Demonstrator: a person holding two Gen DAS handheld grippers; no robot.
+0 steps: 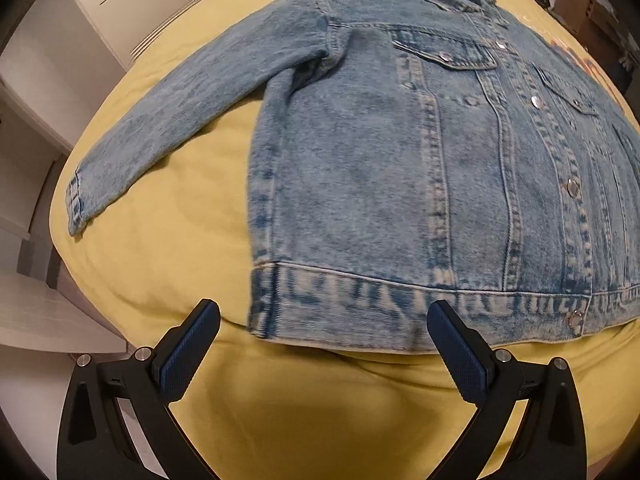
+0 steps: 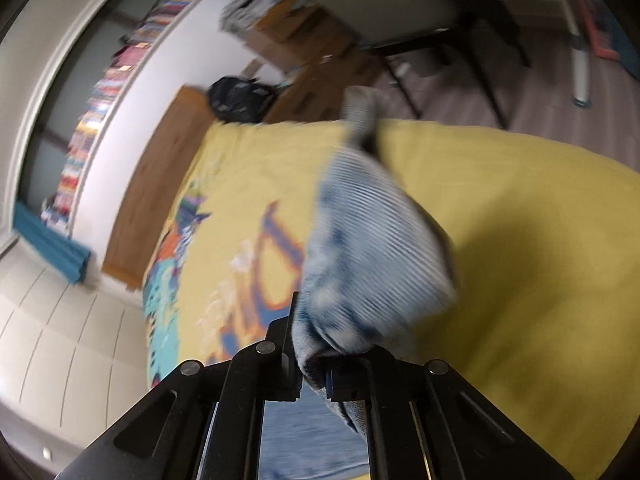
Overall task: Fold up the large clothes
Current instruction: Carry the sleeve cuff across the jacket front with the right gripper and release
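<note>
Yellow bedspread [image 1: 168, 280] under denim jacket [image 1: 400, 168] | left gripper [image 1: 323, 332] spread above hem | right gripper [image 2: 310, 364] pinching lifted sleeve [image 2: 368, 248]

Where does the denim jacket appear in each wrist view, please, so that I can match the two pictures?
Left wrist: denim jacket lies flat across centre and right, beyond the open left gripper.
Right wrist: a fold of it rises at centre, clamped in the right gripper.
Shared landmark: yellow printed bedspread.

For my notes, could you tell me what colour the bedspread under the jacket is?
Yellow, with a colourful cartoon print; the bedspread shows best in the left wrist view.
</note>
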